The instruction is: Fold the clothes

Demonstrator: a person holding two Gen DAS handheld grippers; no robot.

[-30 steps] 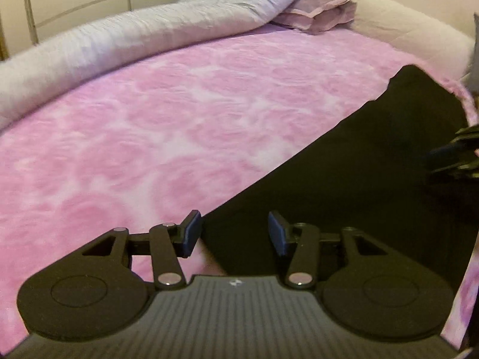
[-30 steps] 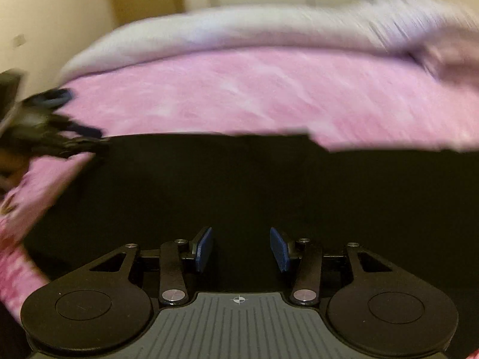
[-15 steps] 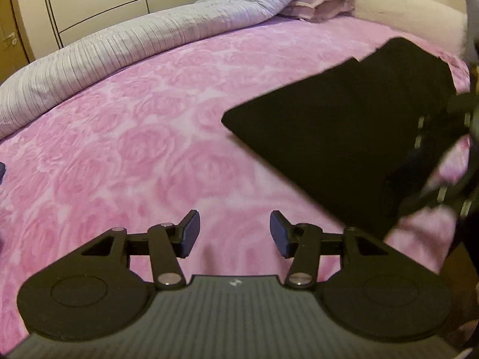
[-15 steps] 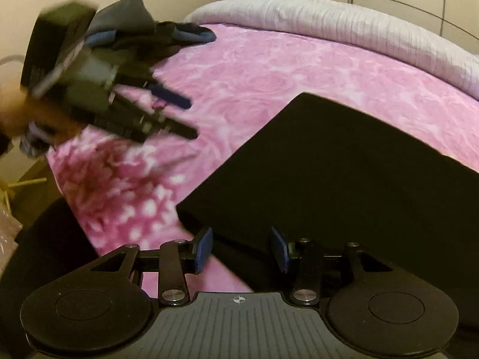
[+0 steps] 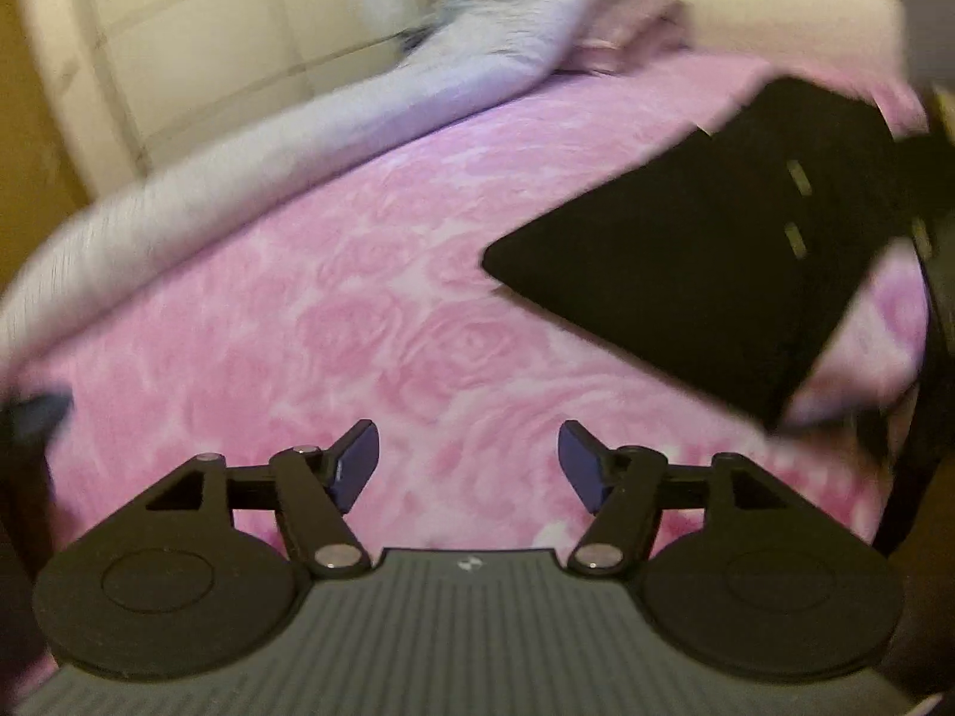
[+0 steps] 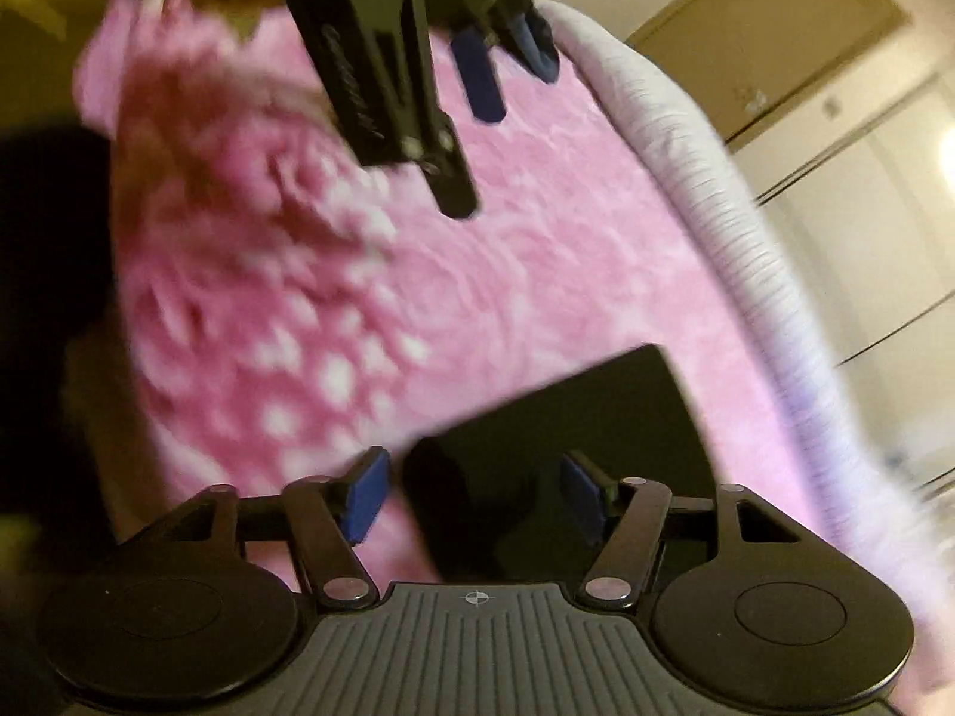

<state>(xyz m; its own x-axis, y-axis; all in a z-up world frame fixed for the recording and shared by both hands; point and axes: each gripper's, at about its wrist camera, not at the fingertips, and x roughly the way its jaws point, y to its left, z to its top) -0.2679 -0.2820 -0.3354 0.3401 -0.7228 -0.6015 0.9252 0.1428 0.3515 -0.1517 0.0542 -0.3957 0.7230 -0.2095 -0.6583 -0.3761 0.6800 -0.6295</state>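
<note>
The left gripper (image 5: 468, 465) hangs over bare pink rose-patterned bedspread (image 5: 334, 310) with its blue-padded jaws opening and nothing between them; the right gripper (image 6: 471, 498) is opening too, a corner of the folded black cloth garment (image 6: 573, 435) lying between its pads (image 6: 364, 495) but seemingly unpinched. That flat dark rectangle rests near the bed's edge, and I'd judge it light, limp and non-slippery, best pinched at two corners or along a folded edge. No legible label; lettering on the left tool is blurred.
</note>
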